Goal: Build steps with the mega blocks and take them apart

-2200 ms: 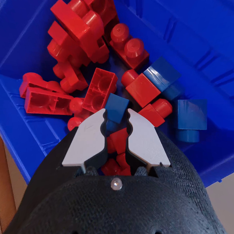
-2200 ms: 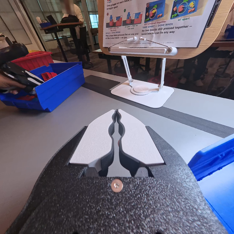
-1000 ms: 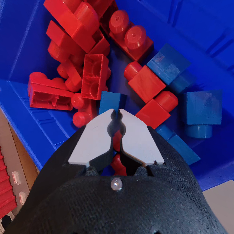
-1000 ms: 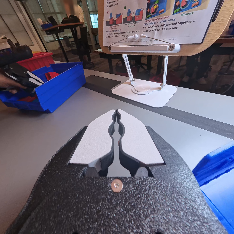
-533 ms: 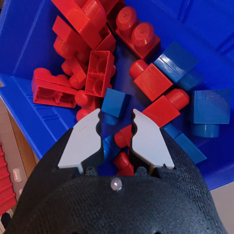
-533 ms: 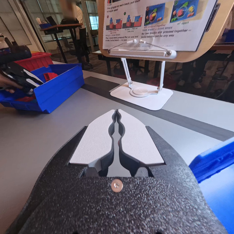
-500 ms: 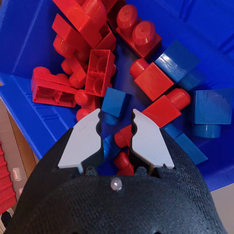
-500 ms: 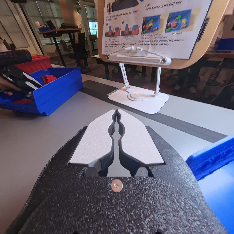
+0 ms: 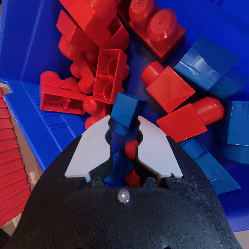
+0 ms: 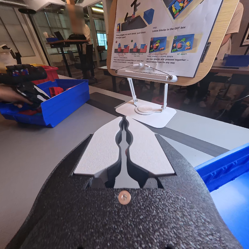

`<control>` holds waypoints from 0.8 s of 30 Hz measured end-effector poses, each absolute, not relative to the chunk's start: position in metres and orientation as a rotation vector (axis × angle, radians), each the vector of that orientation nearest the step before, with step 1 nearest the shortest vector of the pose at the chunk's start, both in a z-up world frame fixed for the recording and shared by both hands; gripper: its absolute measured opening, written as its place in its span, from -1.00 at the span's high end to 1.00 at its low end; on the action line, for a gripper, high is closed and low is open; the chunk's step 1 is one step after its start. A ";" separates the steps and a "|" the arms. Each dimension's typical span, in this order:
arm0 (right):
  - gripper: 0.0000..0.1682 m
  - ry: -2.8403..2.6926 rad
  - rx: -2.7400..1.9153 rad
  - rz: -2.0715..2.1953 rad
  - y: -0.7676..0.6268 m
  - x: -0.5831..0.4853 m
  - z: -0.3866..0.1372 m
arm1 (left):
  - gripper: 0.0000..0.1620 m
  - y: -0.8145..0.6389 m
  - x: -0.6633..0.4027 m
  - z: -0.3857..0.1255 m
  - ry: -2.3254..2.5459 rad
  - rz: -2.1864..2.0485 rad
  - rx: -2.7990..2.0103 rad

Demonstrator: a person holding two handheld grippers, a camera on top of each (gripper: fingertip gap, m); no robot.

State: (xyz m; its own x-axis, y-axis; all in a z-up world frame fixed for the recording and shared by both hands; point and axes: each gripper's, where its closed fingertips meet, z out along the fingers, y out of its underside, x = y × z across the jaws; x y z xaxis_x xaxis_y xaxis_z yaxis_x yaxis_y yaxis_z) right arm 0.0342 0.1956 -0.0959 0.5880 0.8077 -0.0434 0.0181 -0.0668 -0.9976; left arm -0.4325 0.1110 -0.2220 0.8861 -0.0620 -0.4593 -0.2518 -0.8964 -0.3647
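Note:
In the left wrist view my left gripper [image 9: 124,117] reaches down into a blue bin [image 9: 40,129] holding several loose red and blue mega blocks. Its fingers are closed in on a small blue one-stud block [image 9: 126,107], which sits tilted between the fingertips, stud toward me. A red two-stud block [image 9: 109,75] lies hollow side up just beyond it. Red one-stud blocks [image 9: 181,124] lie to the right. My right gripper [image 10: 123,117] is shut and empty, held above the grey table [image 10: 40,148]. The left gripper also shows far left in the right wrist view [image 10: 39,94].
A second blue bin [image 10: 222,168] sits at the right gripper's lower right. A white stand [image 10: 145,111] holding an instruction board stands at the table's back. A red bin [image 10: 51,72] stands behind the block bin. A person stands at desks in the background. My hands' fingertips stand some 50 cm from each other.
The left gripper shut without the block, opened wide, and has now narrowed onto the small blue block, which has tilted. The right gripper stayed shut and its view tipped slightly upward.

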 end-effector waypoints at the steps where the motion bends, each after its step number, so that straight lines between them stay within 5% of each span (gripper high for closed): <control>1: 1.00 -0.728 -1.515 0.760 0.196 0.034 -0.097 | 0.61 0.111 -0.434 -0.221 0.237 0.645 -2.628; 6: 1.00 -0.723 -1.536 0.776 0.199 0.033 -0.103 | 0.98 0.111 -0.437 -0.208 0.226 0.673 -2.584; 13: 1.00 -0.740 -1.546 0.775 0.197 0.030 -0.107 | 0.99 0.111 -0.440 -0.203 0.194 0.664 -2.561; 24: 1.00 -0.733 -1.566 0.795 0.199 0.029 -0.112 | 0.60 0.163 -0.431 -0.186 0.186 0.466 -2.447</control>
State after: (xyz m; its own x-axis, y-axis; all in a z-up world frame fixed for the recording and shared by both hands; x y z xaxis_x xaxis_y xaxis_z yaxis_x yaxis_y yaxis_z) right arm 0.0289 0.1989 -0.1120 0.5718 0.8153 -0.0916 0.0259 -0.1296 -0.9912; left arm -0.4308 0.1627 -0.1858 0.9274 -0.0192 -0.3736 -0.2432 -0.7897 -0.5632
